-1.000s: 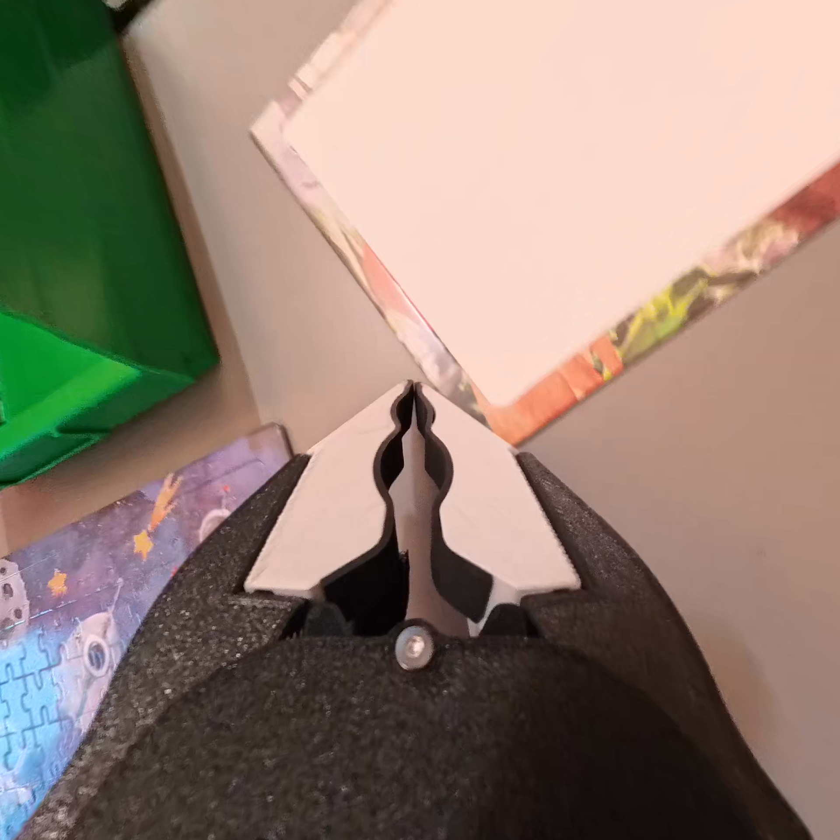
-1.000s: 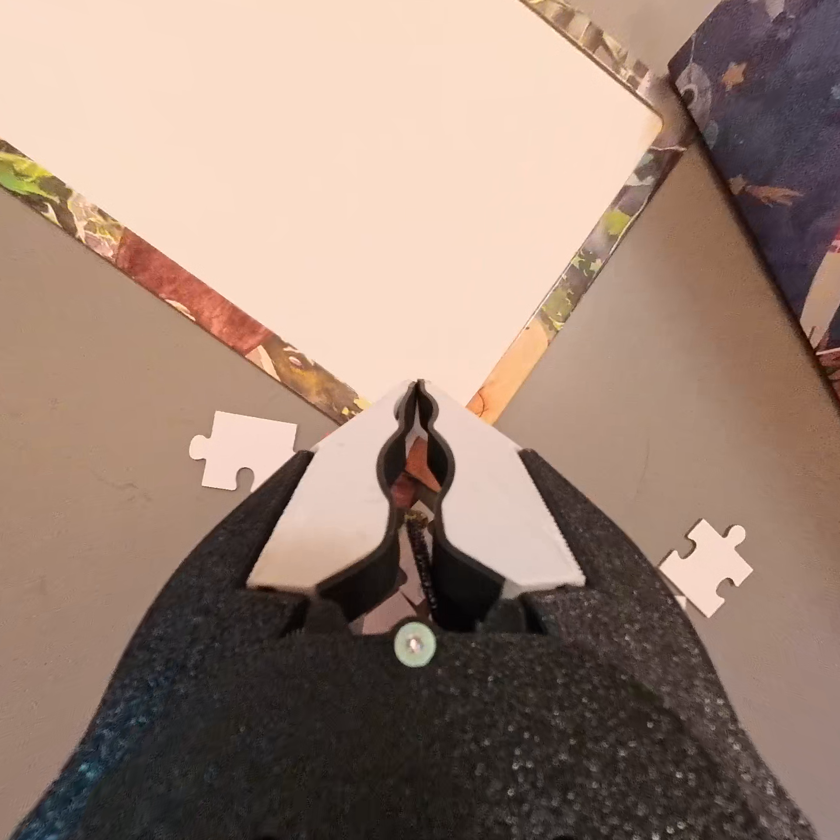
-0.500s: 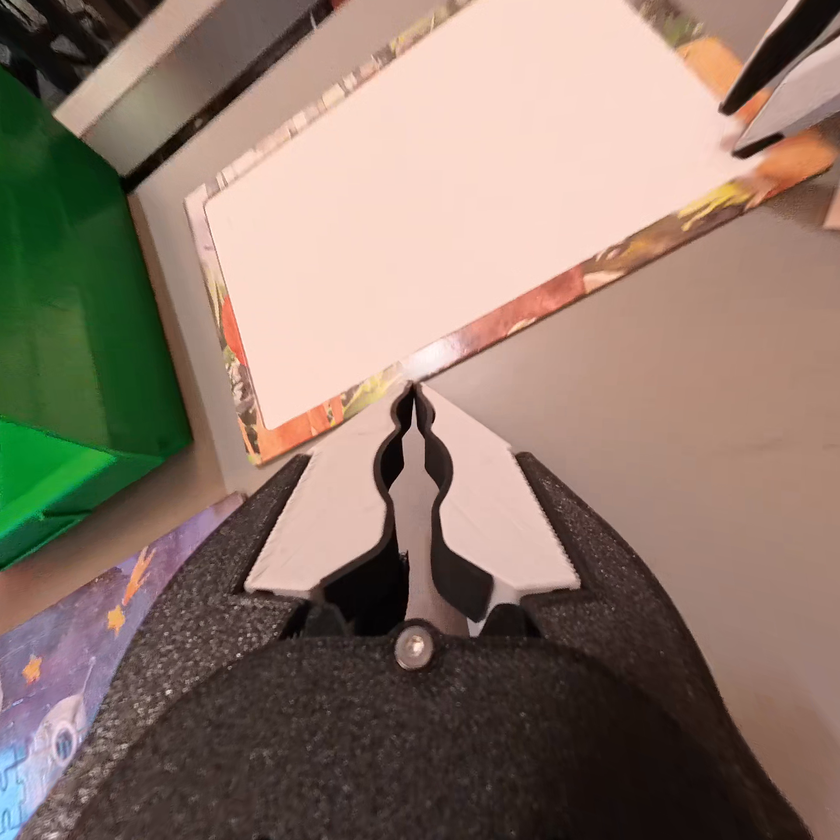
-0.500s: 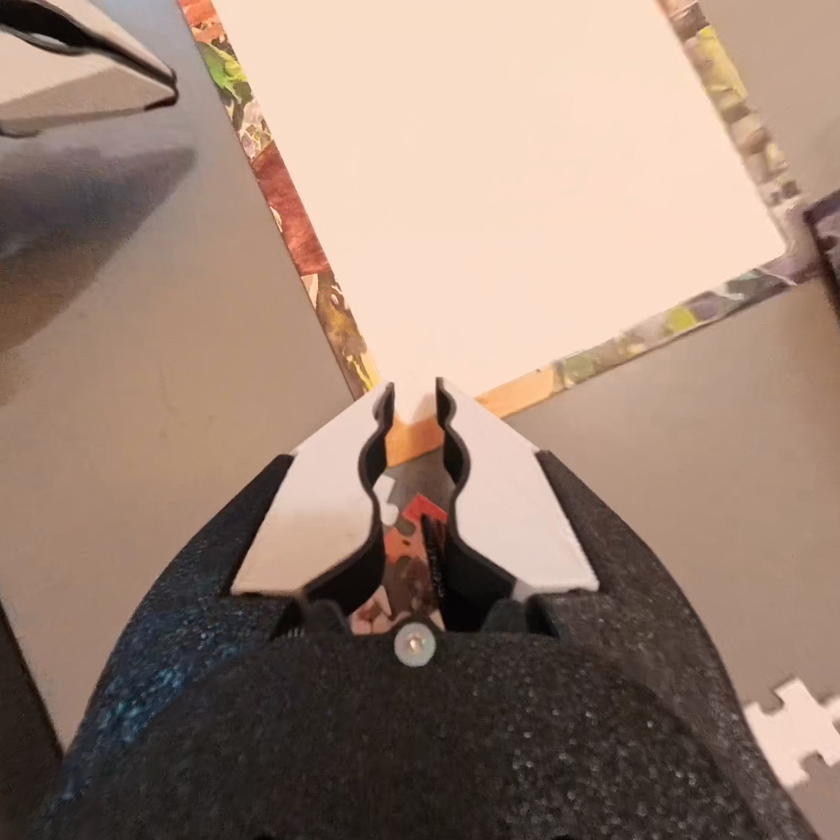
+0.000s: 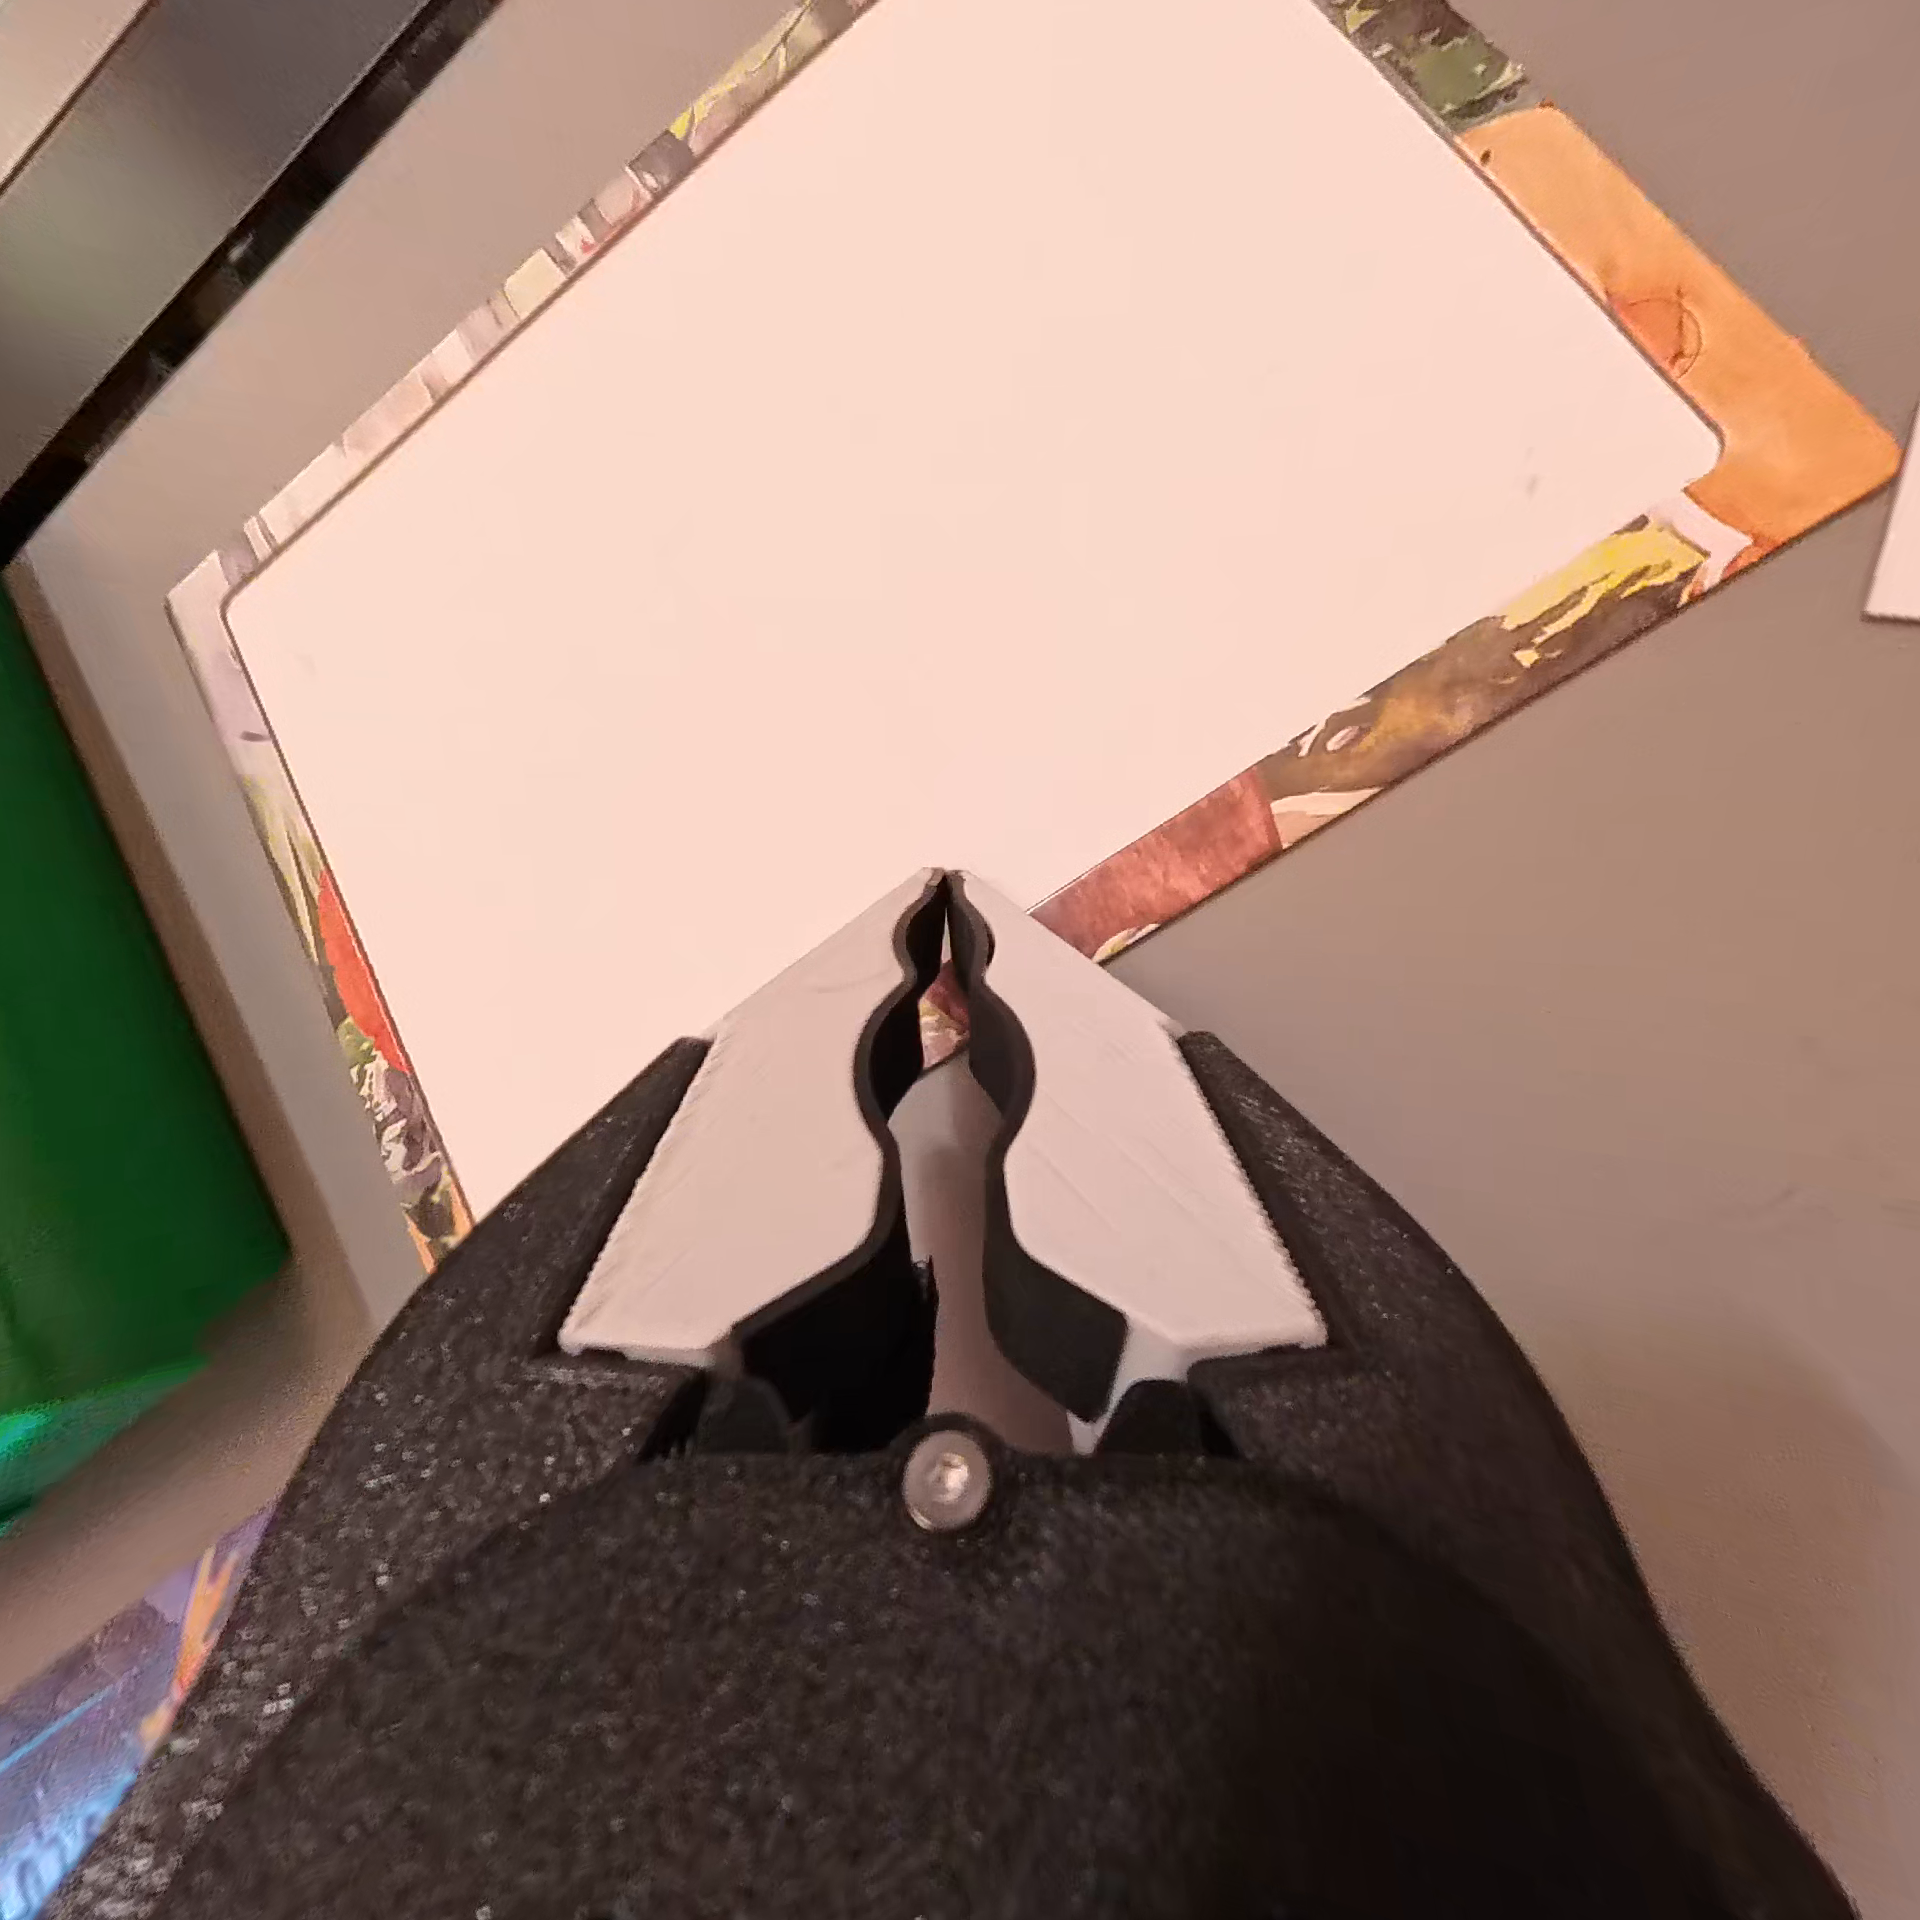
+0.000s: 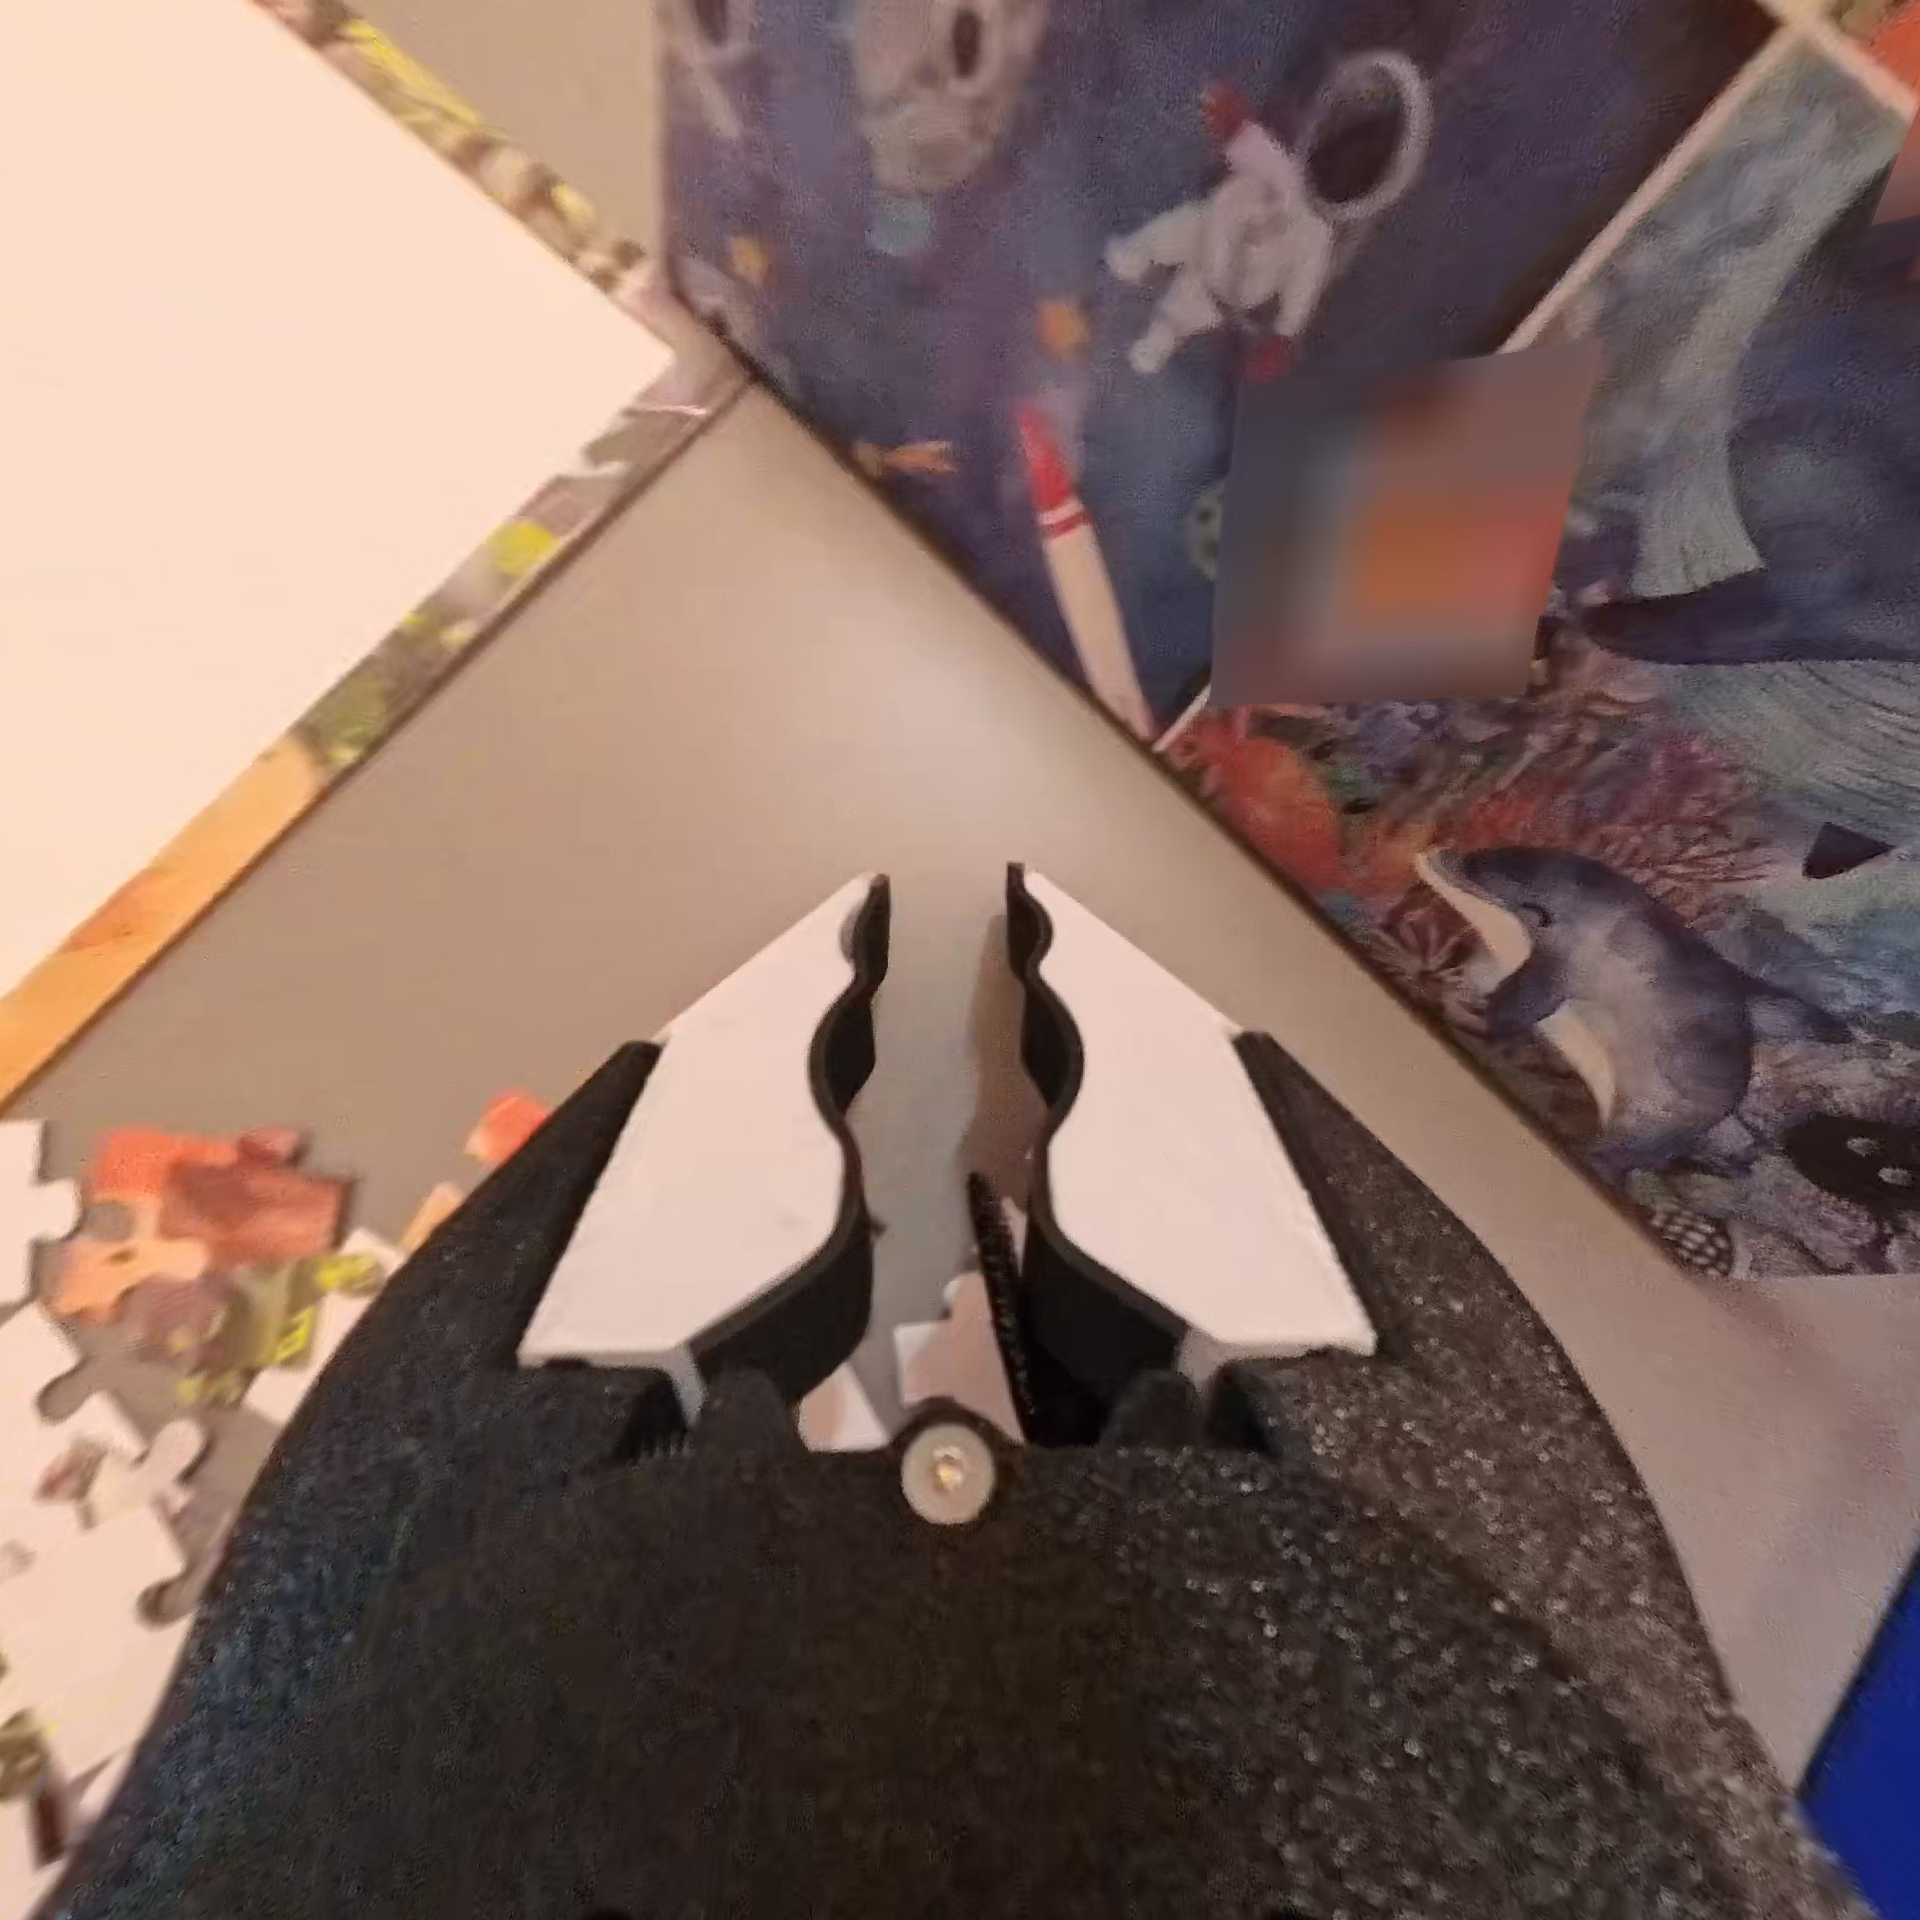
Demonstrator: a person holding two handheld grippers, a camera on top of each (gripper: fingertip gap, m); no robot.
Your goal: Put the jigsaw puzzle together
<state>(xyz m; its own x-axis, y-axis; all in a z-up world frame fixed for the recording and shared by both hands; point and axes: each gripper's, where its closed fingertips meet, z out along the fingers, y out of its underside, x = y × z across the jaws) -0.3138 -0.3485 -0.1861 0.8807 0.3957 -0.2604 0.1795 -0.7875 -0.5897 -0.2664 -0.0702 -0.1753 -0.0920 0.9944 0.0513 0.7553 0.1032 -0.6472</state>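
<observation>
The puzzle frame (image 5: 1195, 862) is a board with a colourful border and a bare white inside (image 5: 831, 468); it also shows at the upper left of the right wrist view (image 6: 343, 717). My left gripper (image 5: 943, 881) is shut with nothing visible between its fingers, its tips over the frame's near border. My right gripper (image 6: 945, 894) is open and empty above bare grey table, to the right of the frame. Several loose puzzle pieces (image 6: 187, 1247), some face up and some white side up, lie at its lower left. One white piece (image 6: 945, 1340) lies under the fingers.
A green box (image 5: 94, 1039) stands left of the frame. A finished space puzzle (image 6: 1039, 260) and an ocean puzzle (image 6: 1558, 935) lie at the right; the space puzzle also shows in the left wrist view (image 5: 94, 1704). A white piece (image 5: 1901, 582) lies off the frame's right corner. A blue object (image 6: 1870, 1714) sits at the lower right.
My right gripper has opened and swung right, away from the frame's corner, to the table beside the loose pieces. My left gripper stayed shut and drew back along the frame's near border.
</observation>
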